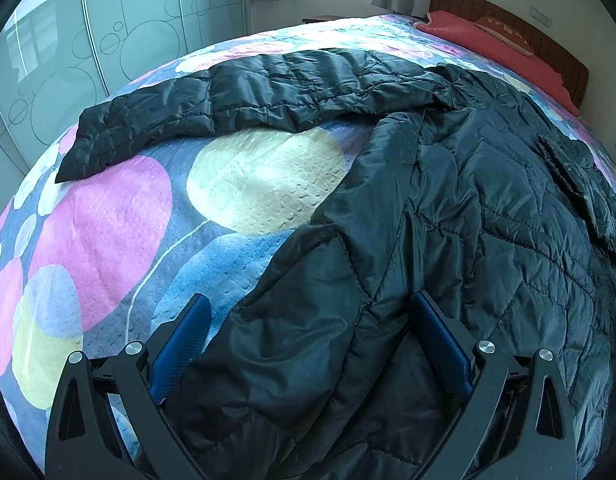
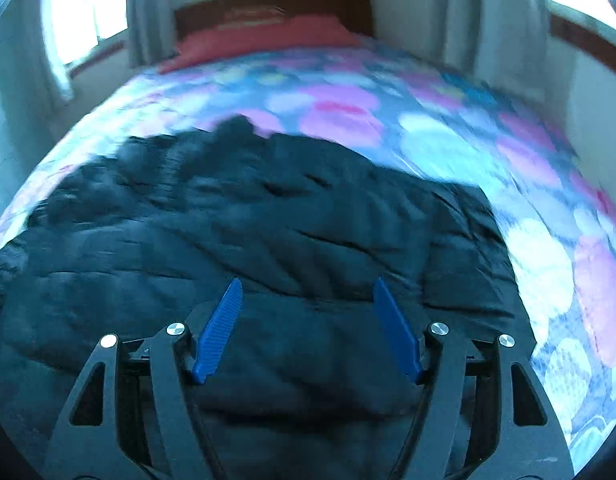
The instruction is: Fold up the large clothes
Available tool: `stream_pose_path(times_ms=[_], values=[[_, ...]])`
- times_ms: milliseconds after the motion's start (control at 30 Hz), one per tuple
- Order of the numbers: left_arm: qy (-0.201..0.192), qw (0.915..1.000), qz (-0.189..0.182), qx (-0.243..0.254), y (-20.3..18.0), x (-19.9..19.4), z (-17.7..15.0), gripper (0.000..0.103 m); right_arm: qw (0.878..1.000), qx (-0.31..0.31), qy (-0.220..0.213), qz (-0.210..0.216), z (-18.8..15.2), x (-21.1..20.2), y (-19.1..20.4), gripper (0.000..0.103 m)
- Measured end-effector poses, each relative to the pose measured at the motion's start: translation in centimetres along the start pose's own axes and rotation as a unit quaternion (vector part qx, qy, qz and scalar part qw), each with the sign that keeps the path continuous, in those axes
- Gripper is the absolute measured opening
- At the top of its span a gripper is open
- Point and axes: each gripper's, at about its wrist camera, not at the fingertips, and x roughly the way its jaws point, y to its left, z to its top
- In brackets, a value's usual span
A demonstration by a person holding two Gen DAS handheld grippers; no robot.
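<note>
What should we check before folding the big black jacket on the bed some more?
1. Jacket lies on the bedspread: ok.
2. Sleeve stretched out to the side, not folded in: not ok.
3. Left gripper open, jacket edge between its pads: ok.
4. Right gripper open above the jacket, holding nothing: ok.
5. Jacket smooth: not ok, wrinkled.
6. Right view sharp: not ok, blurred.

A black quilted jacket [image 1: 448, 208] was seen on a bedspread [image 1: 119, 232] patterned with pink, cream, blue and white circles. A red pillow [image 1: 488, 44] and brown headboard [image 1: 548, 44] were seen; blue pads [image 2: 221, 332] were noted.
</note>
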Motion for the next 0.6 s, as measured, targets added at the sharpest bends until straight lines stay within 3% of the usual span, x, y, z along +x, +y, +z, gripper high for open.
stream_pose_path(times_ms=[100, 200, 267, 433, 600], values=[[0.0, 1.0, 0.0, 0.0, 0.0, 0.0, 0.0, 0.099, 1.0, -0.019, 0.007, 0.014, -0.1, 0.8, 2.7, 0.068], [0.0, 1.0, 0.0, 0.0, 0.0, 0.0, 0.0, 0.099, 0.998, -0.037, 0.045, 0.001, -1.6, 3.9, 4.1, 0.07], [0.0, 1.0, 0.0, 0.001, -0.1, 0.0, 0.0, 0.099, 0.998, -0.036, 0.044, -0.002, -2.2, 4.8, 4.1, 0.07], [0.0, 1.0, -0.001, -0.001, 0.1, 0.0, 0.0, 0.099, 0.999, -0.022, 0.039, 0.009, -1.7, 3.3, 3.5, 0.07], [0.0, 1.0, -0.002, -0.001, 0.0, 0.1, 0.0, 0.099, 1.0, -0.013, 0.006, -0.006, -1.1, 0.3, 0.5, 0.081]])
